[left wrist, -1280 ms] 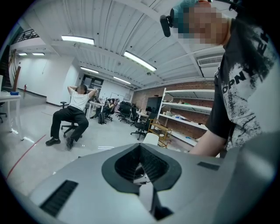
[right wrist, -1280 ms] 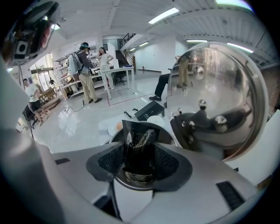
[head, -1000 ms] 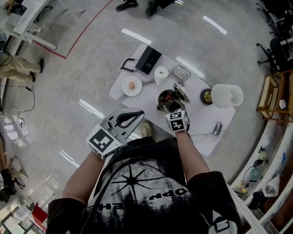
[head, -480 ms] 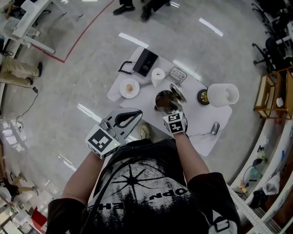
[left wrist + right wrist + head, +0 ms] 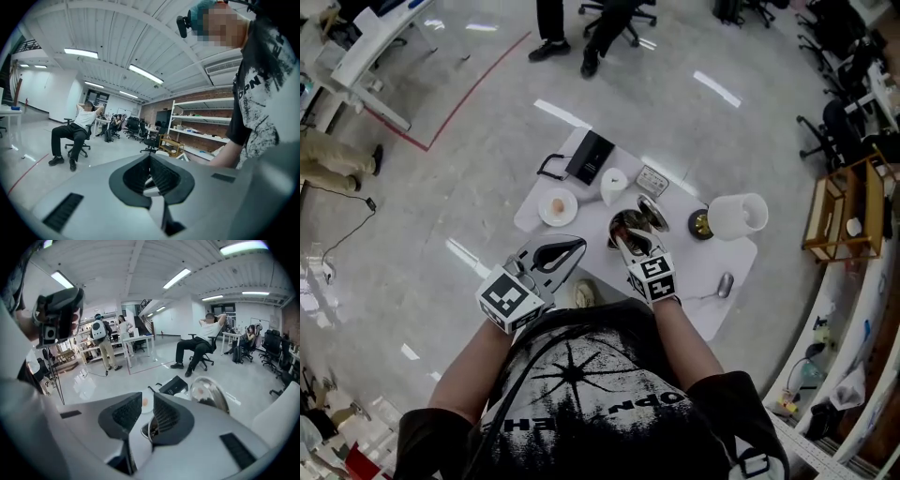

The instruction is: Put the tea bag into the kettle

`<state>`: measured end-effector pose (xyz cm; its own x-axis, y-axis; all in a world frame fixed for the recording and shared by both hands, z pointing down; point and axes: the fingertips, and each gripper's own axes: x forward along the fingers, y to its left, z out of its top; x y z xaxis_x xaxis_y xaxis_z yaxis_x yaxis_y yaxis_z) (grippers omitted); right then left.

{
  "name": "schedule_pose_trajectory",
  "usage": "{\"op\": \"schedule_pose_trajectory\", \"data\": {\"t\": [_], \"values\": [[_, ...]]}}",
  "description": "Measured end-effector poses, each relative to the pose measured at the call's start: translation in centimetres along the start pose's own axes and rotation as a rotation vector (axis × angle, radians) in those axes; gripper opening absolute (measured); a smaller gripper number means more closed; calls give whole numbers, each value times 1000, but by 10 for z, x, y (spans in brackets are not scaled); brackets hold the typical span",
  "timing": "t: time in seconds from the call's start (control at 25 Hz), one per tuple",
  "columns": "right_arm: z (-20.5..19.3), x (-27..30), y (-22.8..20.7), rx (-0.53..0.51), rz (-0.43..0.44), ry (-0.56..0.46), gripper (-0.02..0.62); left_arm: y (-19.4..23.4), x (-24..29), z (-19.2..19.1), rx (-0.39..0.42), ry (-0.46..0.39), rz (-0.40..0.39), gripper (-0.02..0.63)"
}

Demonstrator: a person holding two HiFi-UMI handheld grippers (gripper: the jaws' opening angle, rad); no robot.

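Flanking the kettle (image 5: 627, 226) — plate (image 5: 557, 207), white cylinder (image 5: 739, 214)

The right tongs (image 5: 625, 247), whose jaws have just been closing with nothing seen between them, cover the kettle's (image 5: 622, 225) near side. Its dark inside is too small to show any tea bag. Beyond the left tongs (image 5: 579, 244), the pinkish thing (image 5: 558, 204) on the plate (image 5: 546, 216) is too small to name.

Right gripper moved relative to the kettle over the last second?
Yes: the right gripper has drawn up and back from the kettle mouth, toward the person. Its jaws have just been closing, nothing between them.
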<state>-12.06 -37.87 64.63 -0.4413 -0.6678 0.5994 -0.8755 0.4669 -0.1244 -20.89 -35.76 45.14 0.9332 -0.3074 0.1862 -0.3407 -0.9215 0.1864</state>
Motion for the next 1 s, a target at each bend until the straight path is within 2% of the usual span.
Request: {"op": "schedule_pose_trajectory", "data": {"t": [0.32,0.68,0.84,1.0], "values": [[112,-51,24,-106,43,-253,11,8,-17,32,8,-119,41,6],[198,-101,57,-253,174,-433,11,28,-46,67,32,-225,163,6],[223,-121,66,-303,232,-496,11,31,-58,82,52,-255,217,6],[224,-124,58,-304,238,-501,11,30,-62,88,67,-274,244,6]]}}
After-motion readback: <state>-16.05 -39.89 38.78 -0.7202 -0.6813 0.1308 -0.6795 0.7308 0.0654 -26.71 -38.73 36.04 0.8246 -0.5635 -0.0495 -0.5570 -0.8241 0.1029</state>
